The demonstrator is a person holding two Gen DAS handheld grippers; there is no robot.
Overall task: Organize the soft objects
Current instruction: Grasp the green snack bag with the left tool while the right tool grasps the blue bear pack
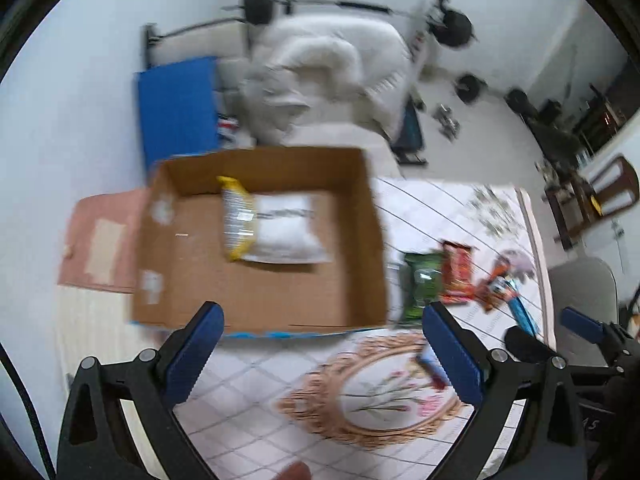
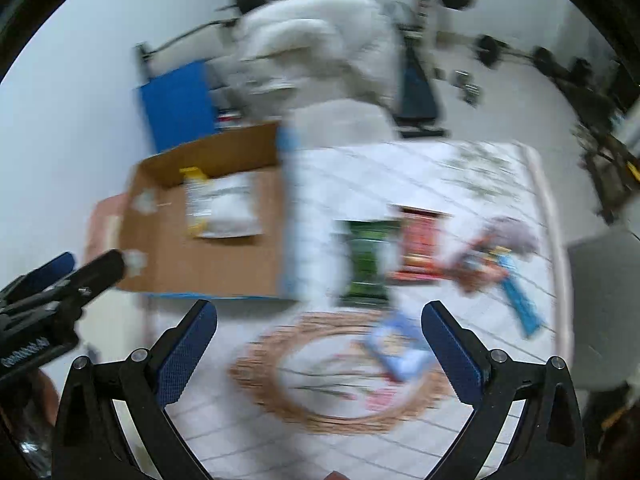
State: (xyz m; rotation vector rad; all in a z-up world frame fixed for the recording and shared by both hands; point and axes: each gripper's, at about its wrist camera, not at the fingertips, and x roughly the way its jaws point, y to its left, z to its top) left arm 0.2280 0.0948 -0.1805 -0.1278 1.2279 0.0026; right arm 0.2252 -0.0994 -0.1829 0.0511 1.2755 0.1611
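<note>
An open cardboard box [image 1: 260, 284] sits on the patterned tablecloth [image 1: 260, 400]; it holds a white pouch [image 1: 286, 228] and a yellow-edged packet [image 1: 238, 220]. Right of it lie a green packet [image 1: 422, 284], a red packet [image 1: 458, 276], an orange packet [image 1: 496, 284] and a blue bar [image 1: 522, 312]. My left gripper [image 1: 322, 324] is open and empty above the box's near edge. My right gripper [image 2: 320, 324] is open and empty over the table, with a small blue-white packet [image 2: 400, 348] between its fingers' line. The box [image 2: 208, 248], green packet [image 2: 366, 260] and red packet [image 2: 418, 244] show blurred there.
A weight bench draped with a white cloth [image 1: 332, 64], a blue mat [image 1: 176, 108] and barbell plates [image 1: 456, 28] stand behind the table. A grey chair [image 1: 580, 304] is at the right. A pink flap [image 1: 100, 240] lies left of the box.
</note>
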